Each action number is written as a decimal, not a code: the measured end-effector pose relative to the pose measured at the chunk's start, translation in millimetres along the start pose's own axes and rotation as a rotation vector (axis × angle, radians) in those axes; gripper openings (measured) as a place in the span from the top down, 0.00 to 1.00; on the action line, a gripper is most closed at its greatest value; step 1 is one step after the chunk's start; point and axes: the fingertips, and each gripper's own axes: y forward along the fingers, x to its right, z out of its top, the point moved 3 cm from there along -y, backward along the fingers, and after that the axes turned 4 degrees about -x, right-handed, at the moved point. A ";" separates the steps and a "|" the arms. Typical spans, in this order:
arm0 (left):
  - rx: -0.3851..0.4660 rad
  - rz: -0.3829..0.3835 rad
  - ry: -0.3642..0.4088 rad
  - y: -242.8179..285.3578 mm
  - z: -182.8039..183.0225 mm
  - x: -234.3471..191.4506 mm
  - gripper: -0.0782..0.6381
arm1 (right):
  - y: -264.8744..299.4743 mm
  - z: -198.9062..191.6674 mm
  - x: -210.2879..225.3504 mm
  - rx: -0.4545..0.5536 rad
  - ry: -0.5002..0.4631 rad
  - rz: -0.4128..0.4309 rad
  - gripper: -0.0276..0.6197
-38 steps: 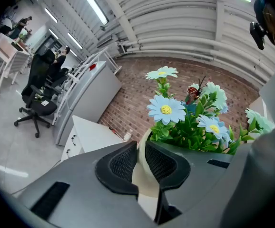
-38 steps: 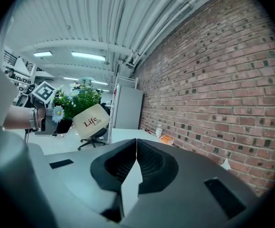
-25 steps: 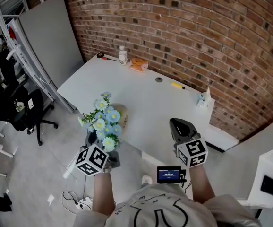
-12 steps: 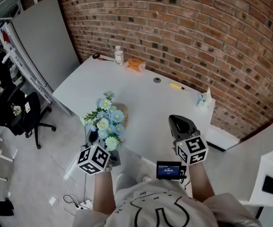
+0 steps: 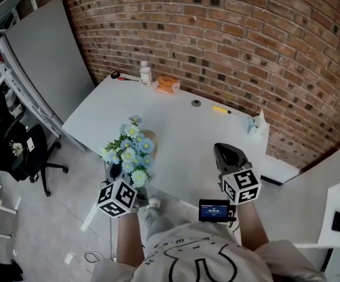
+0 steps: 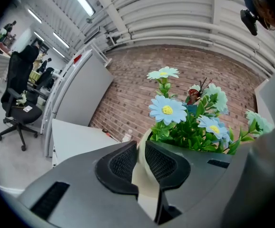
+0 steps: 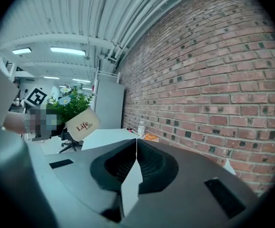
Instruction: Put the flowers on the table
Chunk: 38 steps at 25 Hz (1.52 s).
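A: Your left gripper [image 6: 141, 156] is clenched on the cream flower pot [image 6: 145, 186]. The pot's wall is pinched between the pads near the rim, so that is all you carry it by.

B: You have it in the air at the near left edge of the white table [image 5: 182, 119], with the blue daisies [image 5: 131, 153] standing above your jaws. From the head view I cannot be sure the pot's base is over the tabletop yet.

A: Treat the pot as stiff and probably brittle. It is likely not heavy, but it looks top-heavy under that bunch. A pinch on the rim lets it swing, so hold your wrist level and set the base down flat before you let go.

B: The stems look soft, so don't take hold there. The wall is the right place.

A: Over on your right, the right gripper [image 7: 135, 148] is closed on nothing. It hovers above the table's near edge, well apart from the pot.
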 end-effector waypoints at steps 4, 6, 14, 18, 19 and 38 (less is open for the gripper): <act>-0.027 -0.023 -0.003 28.1 7.3 -20.7 0.81 | 17.1 5.6 3.7 -0.008 0.022 -0.064 0.93; -0.044 -0.035 -0.001 43.5 10.7 -30.9 0.81 | 26.9 6.7 3.9 -0.018 0.036 -0.092 0.93; -0.106 -0.100 0.023 110.0 27.6 -67.6 0.81 | 71.2 13.0 -1.0 -0.048 0.073 -0.192 0.93; -0.133 -0.130 0.027 142.9 35.6 -82.2 0.80 | 90.8 15.5 1.6 -0.066 0.091 -0.243 0.93; -0.138 -0.140 0.029 151.4 37.1 -85.5 0.80 | 95.5 16.2 2.7 -0.070 0.095 -0.258 0.93; -0.291 -0.355 0.044 279.7 27.6 -113.2 0.80 | 140.7 4.2 -4.4 -0.161 0.165 -0.512 0.93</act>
